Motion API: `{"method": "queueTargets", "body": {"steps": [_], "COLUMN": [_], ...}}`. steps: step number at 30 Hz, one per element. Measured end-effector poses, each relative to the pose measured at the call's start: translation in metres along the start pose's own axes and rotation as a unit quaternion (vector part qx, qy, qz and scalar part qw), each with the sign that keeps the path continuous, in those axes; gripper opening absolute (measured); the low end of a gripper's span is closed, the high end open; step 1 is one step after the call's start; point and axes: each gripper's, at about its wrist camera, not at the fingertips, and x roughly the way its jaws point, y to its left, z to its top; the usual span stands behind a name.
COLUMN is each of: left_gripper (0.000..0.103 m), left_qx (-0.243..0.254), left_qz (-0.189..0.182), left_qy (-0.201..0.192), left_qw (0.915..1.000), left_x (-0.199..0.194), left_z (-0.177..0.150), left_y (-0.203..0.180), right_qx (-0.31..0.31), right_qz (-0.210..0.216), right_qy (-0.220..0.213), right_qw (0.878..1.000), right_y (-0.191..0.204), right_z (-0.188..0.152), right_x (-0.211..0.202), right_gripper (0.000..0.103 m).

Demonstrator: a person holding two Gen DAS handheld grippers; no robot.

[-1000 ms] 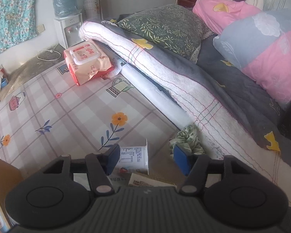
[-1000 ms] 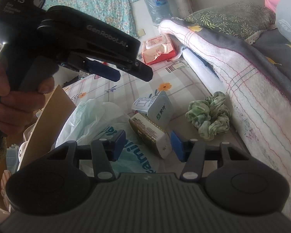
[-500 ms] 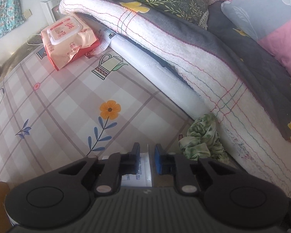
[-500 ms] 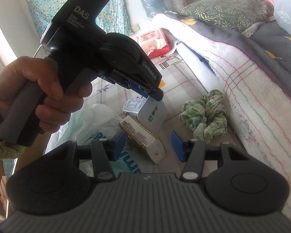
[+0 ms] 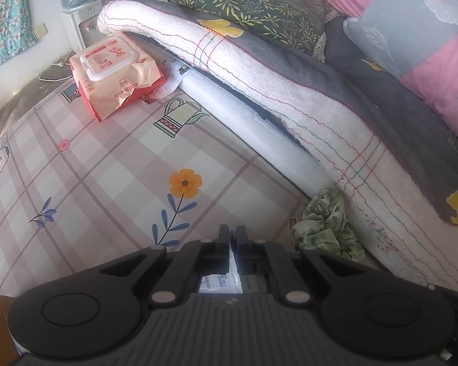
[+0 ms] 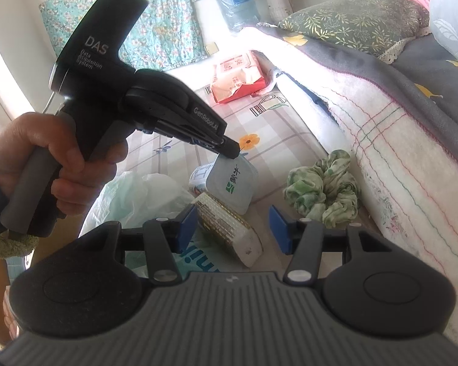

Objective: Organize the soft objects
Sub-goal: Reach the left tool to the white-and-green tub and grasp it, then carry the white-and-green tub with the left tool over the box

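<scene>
My left gripper (image 5: 232, 238) is shut on the top edge of a white soft pack with green print (image 6: 233, 183); the right wrist view shows its tip (image 6: 230, 149) pinching that pack. A sliver of the pack (image 5: 219, 280) shows between the fingers in the left wrist view. A green scrunchie (image 5: 326, 225) lies on the floral sheet against the folded blanket; it also shows in the right wrist view (image 6: 323, 192). My right gripper (image 6: 233, 228) is open and empty, hovering above a tan and white packet (image 6: 229, 231).
A pink wet-wipe pack (image 5: 113, 73) lies at the far end of the checked sheet (image 5: 91, 167). A folded white and grey blanket (image 5: 290, 91) and pillows (image 5: 259, 3) rise on the right. A white plastic bag (image 6: 137, 198) lies at the left.
My left gripper has closed from wide open and come down onto the white pack's top edge. The right gripper has stayed open and nearly still.
</scene>
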Motion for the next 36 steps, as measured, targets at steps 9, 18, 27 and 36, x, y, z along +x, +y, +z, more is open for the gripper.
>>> {"method": "queueTargets", "body": {"steps": [9,18,27,36], "left_gripper": [0.009,0.013,0.016,0.015], "left_qx": [-0.051,-0.136,-0.183,-0.206], "left_qz": [0.001,-0.023,-0.037,-0.057], "left_qy": [-0.019,-0.008,0.001,-0.014], "left_qw": [0.9985,0.9905,0.9825,0.9768], "left_x": [-0.02,-0.025,-0.02,-0.04], "left_z": [-0.011,-0.025,-0.029,-0.028], "left_y": [0.042,0.086,0.1,0.089], "right_qx": [0.076,0.144,0.199,0.218], "right_qz": [0.071,0.129,0.169,0.178], "right_qy": [-0.008,0.085,0.139,0.126], "right_qw": [0.995,0.977,0.955,0.951], "right_y": [-0.024,-0.031,-0.034,-0.044], "right_z": [0.047,0.061,0.054,0.061], "right_x": [0.01,0.094,0.139,0.114], "right_gripper": [0.051,0.029,0.021,0.021]}}
